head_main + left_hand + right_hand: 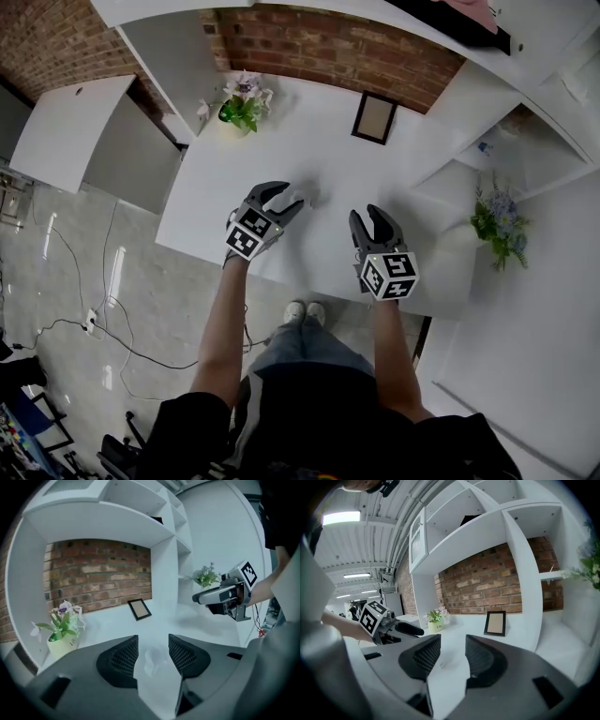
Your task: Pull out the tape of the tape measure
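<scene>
Both tongs are standing spread: the left gripper (153, 641) is hovering low over the white table (197, 620), and a small pale thing, probably the tape measure (152, 660), is lying on the table in the gap between its open jaws. The right gripper (453, 641) is hanging beside it with nothing between its jaws, and it is pointing toward the picture frame (495, 623) by the brick wall

The dark grey left gripper (286, 198) and right gripper (367, 219) bear black-and-white marker cubes (390, 275); the person wears black sleeves (187, 424), jeans (302, 352) and white shoes (306, 312).
</scene>
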`<state>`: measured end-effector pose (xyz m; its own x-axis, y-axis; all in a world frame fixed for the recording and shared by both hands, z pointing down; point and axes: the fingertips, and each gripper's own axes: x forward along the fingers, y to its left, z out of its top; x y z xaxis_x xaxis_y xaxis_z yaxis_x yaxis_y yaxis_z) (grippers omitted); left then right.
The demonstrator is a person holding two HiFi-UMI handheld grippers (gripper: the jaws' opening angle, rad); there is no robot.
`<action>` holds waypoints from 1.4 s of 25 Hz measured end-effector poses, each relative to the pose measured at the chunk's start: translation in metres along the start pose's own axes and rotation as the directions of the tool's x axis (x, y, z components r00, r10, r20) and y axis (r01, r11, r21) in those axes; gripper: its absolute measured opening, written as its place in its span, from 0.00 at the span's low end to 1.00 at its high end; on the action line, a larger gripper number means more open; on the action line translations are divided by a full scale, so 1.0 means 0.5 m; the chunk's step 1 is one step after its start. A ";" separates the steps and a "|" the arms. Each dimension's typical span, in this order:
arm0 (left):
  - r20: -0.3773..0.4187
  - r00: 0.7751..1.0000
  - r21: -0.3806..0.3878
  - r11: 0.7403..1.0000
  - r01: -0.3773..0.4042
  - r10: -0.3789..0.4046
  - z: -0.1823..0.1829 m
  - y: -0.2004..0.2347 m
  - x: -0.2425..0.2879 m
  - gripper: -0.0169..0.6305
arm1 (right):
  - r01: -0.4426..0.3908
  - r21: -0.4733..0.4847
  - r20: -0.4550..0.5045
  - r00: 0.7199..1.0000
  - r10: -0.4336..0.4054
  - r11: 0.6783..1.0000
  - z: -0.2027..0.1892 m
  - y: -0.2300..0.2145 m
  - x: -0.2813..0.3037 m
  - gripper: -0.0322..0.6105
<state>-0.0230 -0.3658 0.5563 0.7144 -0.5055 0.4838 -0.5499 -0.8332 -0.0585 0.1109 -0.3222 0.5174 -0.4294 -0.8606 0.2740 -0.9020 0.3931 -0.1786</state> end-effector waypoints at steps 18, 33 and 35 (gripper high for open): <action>-0.147 0.954 0.086 0.957 0.277 -0.263 -0.090 -0.008 0.111 0.22 | -0.017 0.024 -0.117 0.993 0.019 1.000 -0.071 -0.023 0.049 0.27; -0.093 0.928 0.136 0.918 0.372 -0.362 -0.043 -0.096 0.042 0.16 | -0.206 -0.107 -0.223 0.958 0.178 0.973 -0.107 0.041 0.056 0.27; -0.089 0.925 0.150 0.913 0.379 -0.369 -0.032 -0.113 0.029 0.16 | -0.253 -0.144 -0.246 0.946 0.213 0.957 -0.110 0.053 0.060 0.27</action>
<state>0.0112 -0.3225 0.5807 0.8254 -0.1400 0.5469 -0.1665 -0.9860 -0.0011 0.0715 -0.3198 0.5726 -0.6096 -0.6505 0.4531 -0.7609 0.6404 -0.1043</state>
